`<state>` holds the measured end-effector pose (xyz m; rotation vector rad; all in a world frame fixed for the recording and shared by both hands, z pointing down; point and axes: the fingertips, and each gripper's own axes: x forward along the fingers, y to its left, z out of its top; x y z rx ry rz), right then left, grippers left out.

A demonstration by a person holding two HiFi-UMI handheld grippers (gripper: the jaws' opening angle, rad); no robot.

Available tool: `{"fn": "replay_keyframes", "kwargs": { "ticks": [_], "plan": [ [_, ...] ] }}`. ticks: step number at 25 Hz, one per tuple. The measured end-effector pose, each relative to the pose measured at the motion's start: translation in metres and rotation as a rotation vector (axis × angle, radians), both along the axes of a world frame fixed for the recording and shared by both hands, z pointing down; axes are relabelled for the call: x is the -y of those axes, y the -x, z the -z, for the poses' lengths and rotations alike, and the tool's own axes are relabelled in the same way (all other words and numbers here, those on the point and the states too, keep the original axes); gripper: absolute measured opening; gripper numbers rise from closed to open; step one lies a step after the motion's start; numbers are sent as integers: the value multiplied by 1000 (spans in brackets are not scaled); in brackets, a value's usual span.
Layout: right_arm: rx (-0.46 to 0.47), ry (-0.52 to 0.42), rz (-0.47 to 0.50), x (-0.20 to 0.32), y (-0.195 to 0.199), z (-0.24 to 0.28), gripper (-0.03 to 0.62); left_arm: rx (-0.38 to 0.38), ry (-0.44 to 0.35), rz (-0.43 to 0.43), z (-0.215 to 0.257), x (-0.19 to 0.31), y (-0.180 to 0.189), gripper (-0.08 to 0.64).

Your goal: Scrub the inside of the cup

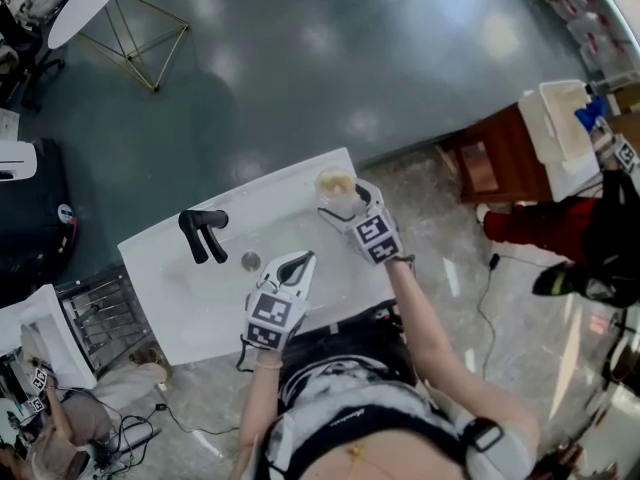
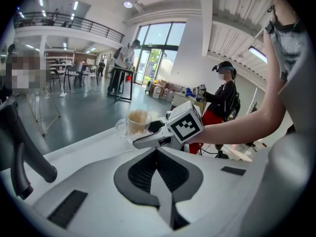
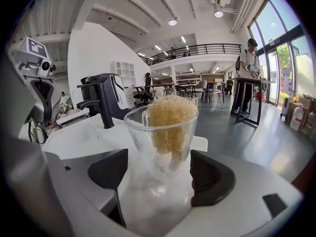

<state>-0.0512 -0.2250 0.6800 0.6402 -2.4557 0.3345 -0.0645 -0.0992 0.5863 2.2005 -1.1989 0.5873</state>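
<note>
A clear glass cup (image 1: 335, 186) with a handle stands at the far right corner of the white sink counter (image 1: 200, 313). A yellow-brown sponge (image 3: 170, 120) is stuffed inside it and sticks up past the rim. My right gripper (image 3: 160, 174) is open, with its dark pads (image 3: 212, 177) on either side of the cup's narrow base and a small gap on each side. In the head view the right gripper (image 1: 347, 211) sits just in front of the cup. My left gripper (image 2: 158, 154) is shut and empty, and hovers over the basin (image 1: 295, 266) pointing toward the cup (image 2: 137, 123).
A black faucet (image 1: 203, 230) stands at the counter's left, with the drain (image 1: 251, 261) beside it. A wire rack (image 1: 100, 313) lies left of the counter. A wooden table (image 1: 505, 153) and a person in red trousers (image 1: 540, 223) are at the right.
</note>
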Motion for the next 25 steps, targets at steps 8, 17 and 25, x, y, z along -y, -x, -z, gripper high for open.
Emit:
{"fn": "replay_keyframes", "kwargs": {
  "ticks": [8, 17, 25],
  "plan": [
    [36, 59, -14, -22, -17, 8, 373, -18, -28, 24, 9, 0, 1, 0],
    [53, 78, -39, -41, -35, 28, 243, -23, -51, 34, 12, -6, -1, 0],
    [124, -8, 17, -67, -20, 76, 77, -25, -89, 65, 19, -4, 2, 0]
  ]
}}
